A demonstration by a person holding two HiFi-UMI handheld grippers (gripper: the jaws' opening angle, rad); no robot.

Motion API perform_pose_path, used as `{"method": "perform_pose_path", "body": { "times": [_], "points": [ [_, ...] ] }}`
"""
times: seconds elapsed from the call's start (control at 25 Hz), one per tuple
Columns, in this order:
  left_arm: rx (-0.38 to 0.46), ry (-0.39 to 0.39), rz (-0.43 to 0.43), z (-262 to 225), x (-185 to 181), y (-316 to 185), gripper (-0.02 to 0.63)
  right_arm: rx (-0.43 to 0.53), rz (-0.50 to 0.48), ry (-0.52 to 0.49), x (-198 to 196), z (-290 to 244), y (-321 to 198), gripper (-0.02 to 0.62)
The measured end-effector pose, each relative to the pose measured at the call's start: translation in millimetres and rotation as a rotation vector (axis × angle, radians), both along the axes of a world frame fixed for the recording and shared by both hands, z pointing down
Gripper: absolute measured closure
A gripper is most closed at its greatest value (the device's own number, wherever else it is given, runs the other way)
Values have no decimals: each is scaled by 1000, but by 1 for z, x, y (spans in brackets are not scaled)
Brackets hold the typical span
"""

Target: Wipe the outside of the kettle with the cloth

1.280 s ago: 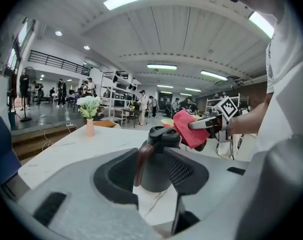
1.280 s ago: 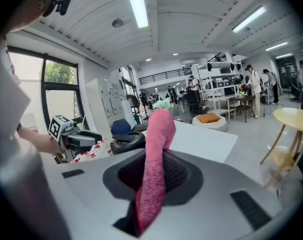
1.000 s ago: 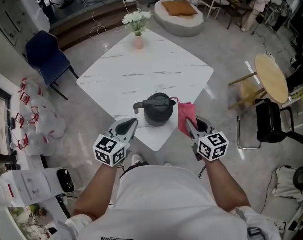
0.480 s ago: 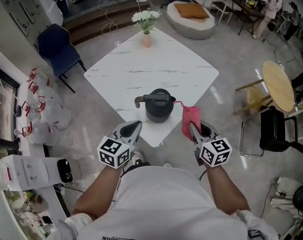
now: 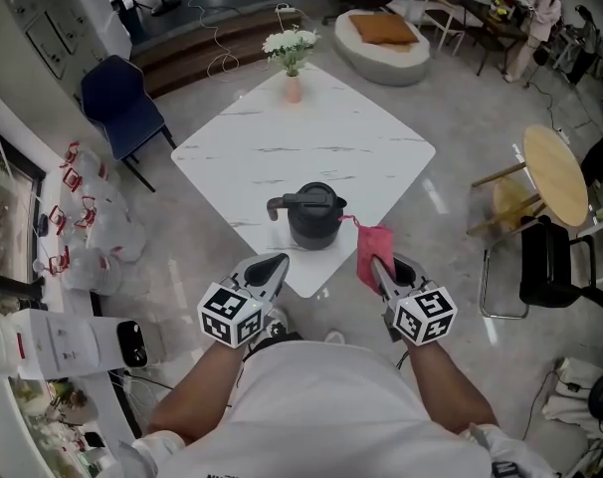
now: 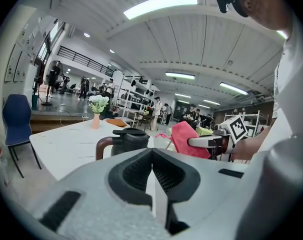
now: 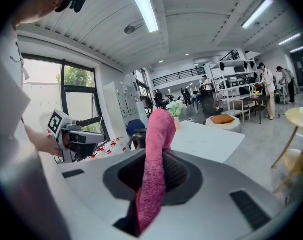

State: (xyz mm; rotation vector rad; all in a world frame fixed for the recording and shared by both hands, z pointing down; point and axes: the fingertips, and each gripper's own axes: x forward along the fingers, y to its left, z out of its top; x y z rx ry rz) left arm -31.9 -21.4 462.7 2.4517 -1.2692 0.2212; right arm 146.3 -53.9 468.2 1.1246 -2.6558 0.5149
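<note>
Dark kettle (image 5: 314, 217), lid on, handle to the left, at the near corner of a white marble table (image 5: 311, 137). Just right of the kettle and nearer the person: right gripper (image 5: 381, 270), clamped on a pink cloth (image 5: 374, 252) that stands up out of the jaws, apart from the kettle. Left of the kettle and nearer: left gripper (image 5: 269, 267), jaws pressed together, nothing between them.

Likely risks: kettle close to the corner and unsteadied, pushed off by a firm wipe; cloth pinched by a narrow fold, slipping free under rubbing.

Kettle's contents hidden under the lid. Far beyond the kettle, at the opposite corner: pink vase (image 5: 294, 89) holding white flowers (image 5: 290, 41).
</note>
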Motion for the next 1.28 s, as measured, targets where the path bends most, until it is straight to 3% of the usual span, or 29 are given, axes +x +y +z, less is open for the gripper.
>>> {"method": "perform_pose_path", "body": {
  "times": [0.92,1.16,1.28],
  "points": [
    [9,-40,-20,-2,7,1,607,-21,-40,-11,2,7,7,534],
    [46,-113,15,-4,14,3,607,-16,-46,-12,1,7,9,534],
    [42,-90,9,-7,14,3,607,-14,-49,-14,0,5,9,534]
  ]
}}
